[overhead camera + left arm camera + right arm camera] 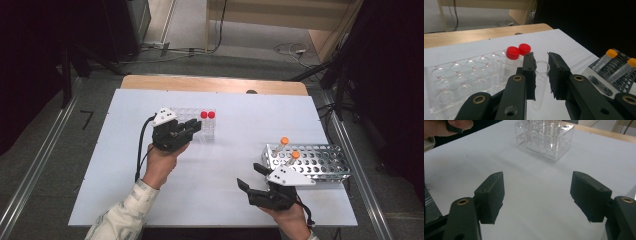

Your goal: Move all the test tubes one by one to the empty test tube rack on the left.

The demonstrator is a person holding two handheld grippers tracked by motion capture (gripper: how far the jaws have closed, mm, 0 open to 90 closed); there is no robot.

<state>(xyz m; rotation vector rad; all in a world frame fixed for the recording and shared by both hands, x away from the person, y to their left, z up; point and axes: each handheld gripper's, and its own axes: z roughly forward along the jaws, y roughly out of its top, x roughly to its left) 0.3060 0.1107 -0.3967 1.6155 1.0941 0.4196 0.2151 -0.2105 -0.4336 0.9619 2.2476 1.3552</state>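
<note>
The left black two-jaw gripper (196, 126) carries a grey three-cornered plate (164, 116) and trails a black cable (140, 145); brass-coloured rivets (517, 78) stud its linkage arms. The right black two-jaw gripper (250, 175) has the same plate. A cream long sleeve (122, 215) covers the left forearm.
</note>
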